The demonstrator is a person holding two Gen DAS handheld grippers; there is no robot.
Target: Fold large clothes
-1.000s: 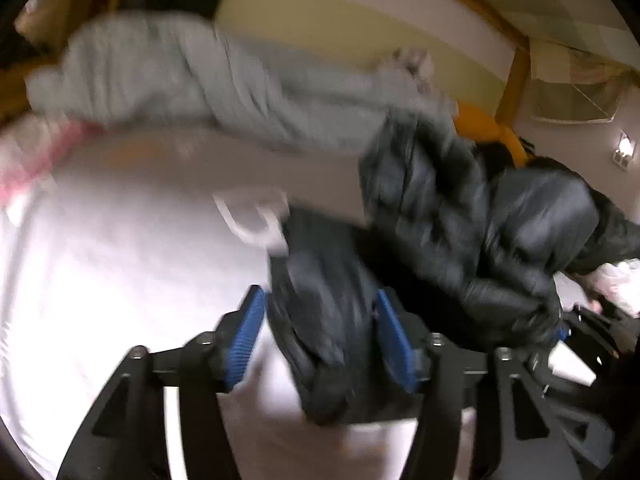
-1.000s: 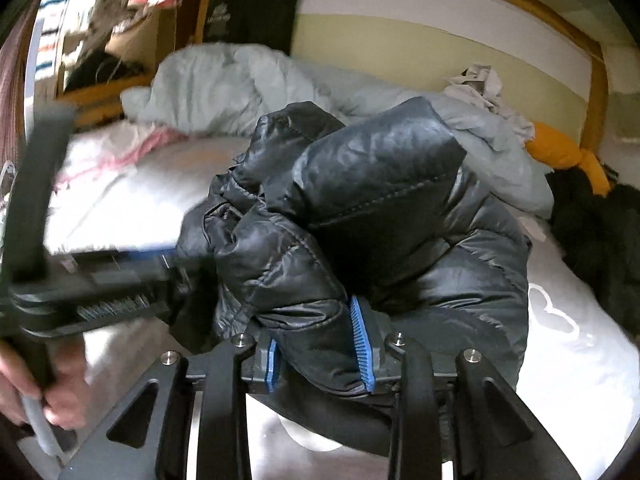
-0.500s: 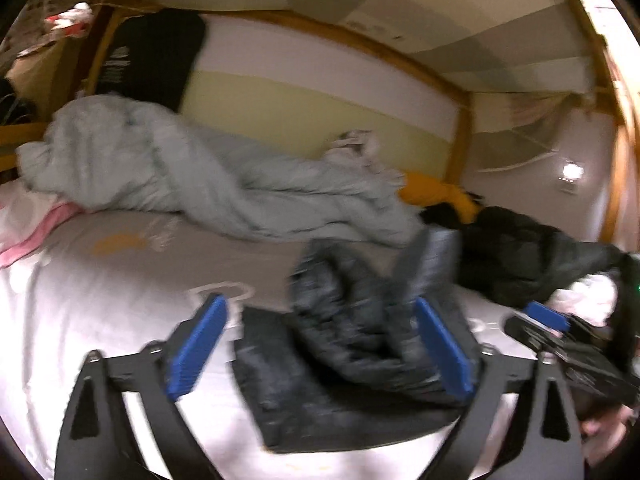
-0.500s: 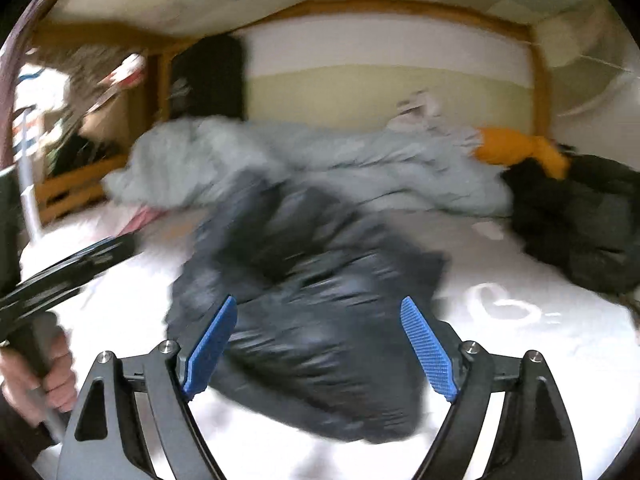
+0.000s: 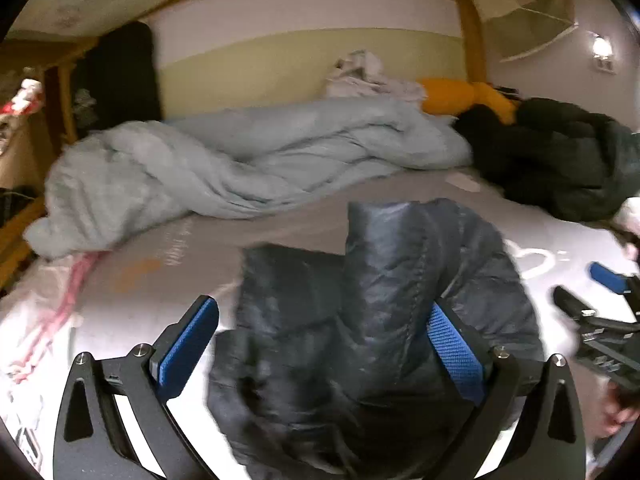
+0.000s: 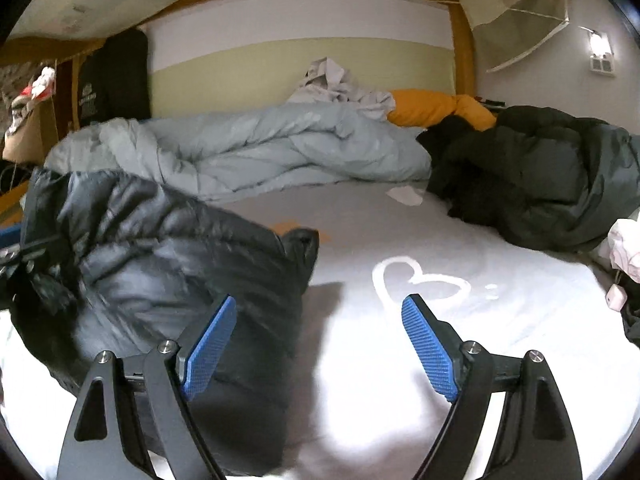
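White bed sheet (image 6: pixel 400 216) under a wooden bunk frame, serving as the folding surface. Pale grey duvet (image 5: pixel 240 160) bunched along the wall at twelve o'clock, out of the way of the working patch. Orange bundle (image 6: pixel 432 110) and a heap of dark coats (image 6: pixel 540 180) parked at two o'clock, probably waiting their turn.

Black puffer jacket (image 5: pixel 380 300) lying crumpled on the sheet, at six o'clock in the left wrist view and at nine o'clock in the right wrist view (image 6: pixel 160 260). Partly doubled over itself, one quilted panel standing up rather than flat, so judged not yet a tidy fold.

Left gripper (image 5: pixel 322 308) spread wide with the jacket bulging between the jaws. Near-side pad clear of the cloth, far-side pad beside or just against it, no squeeze visible. Jacket resting on the bed rather than hanging.

Right gripper (image 6: pixel 320 300) also spread wide, holding nothing. Only bare sheet and a printed heart (image 6: pixel 416 276) between the jaws, with the jacket just outside the nine o'clock pad.

Likely reason for both wide stances: garment set down so a fresh edge or sleeve can be picked. Slippery, springy padding apt to puff open again unless pressed flat.
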